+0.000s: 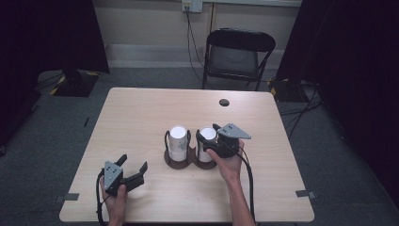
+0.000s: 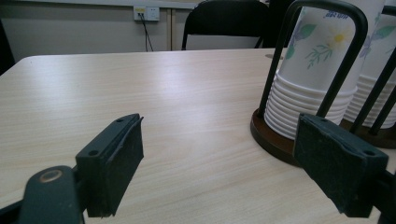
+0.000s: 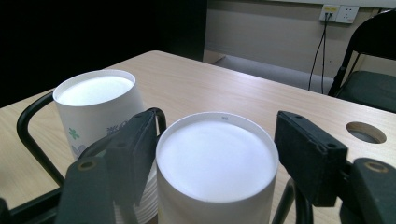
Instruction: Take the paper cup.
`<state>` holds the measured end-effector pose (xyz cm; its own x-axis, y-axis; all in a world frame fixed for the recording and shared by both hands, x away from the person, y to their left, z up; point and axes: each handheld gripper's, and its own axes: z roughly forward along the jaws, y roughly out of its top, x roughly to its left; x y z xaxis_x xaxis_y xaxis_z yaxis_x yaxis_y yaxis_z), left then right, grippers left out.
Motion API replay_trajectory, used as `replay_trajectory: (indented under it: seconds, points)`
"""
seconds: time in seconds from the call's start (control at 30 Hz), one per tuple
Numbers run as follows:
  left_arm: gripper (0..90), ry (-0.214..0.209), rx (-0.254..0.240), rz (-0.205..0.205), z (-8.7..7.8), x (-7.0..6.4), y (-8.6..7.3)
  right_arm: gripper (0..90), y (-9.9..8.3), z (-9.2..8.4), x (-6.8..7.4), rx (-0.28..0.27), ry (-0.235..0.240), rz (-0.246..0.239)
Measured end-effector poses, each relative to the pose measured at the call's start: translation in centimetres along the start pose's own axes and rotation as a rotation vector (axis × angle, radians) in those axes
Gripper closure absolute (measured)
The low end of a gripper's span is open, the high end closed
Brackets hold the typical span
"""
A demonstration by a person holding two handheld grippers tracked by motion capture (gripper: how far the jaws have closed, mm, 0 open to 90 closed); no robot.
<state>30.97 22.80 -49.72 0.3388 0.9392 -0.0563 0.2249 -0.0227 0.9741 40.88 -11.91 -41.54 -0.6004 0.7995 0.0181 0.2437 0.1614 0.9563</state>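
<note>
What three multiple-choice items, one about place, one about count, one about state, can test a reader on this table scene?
1. Where does the cup holder stand?
A. near the table's middle
B. on the chair
C. on the floor

2. How many stacks of paper cups are in it?
A. one
B. two
C. four

3. How is the left tool?
A. shut on a cup
B. open, holding nothing
C. lying on the floor

Answers:
1 A, the high view shows it on the table, in front of the hands.
2 B, a left stack and a right stack stand side by side.
3 B, its jaws stand apart over bare wood.
</note>
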Motion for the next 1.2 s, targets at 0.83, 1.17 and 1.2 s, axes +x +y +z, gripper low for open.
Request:
replay_trajectory:
  seconds: [0.83, 1.17, 1.2]
  points:
    - [15.9, 0.023, 0.020, 0.017, 0.2, -0.3, 0.1, 36.7, 0.1, 0.2, 0.2, 0.024, -0.008, -0.023]
    - [15.4, 0.028, 0.016, 0.030, 0.2, -0.5, 0.1, 37.0, 0.7, -0.3, 0.0, -0.013, -0.005, -0.007]
    - [15.4, 0.026, 0.015, 0.031, 0.2, -0.5, 0.1, 37.0, 0.8, -0.4, 0.0, -0.015, -0.003, -0.006]
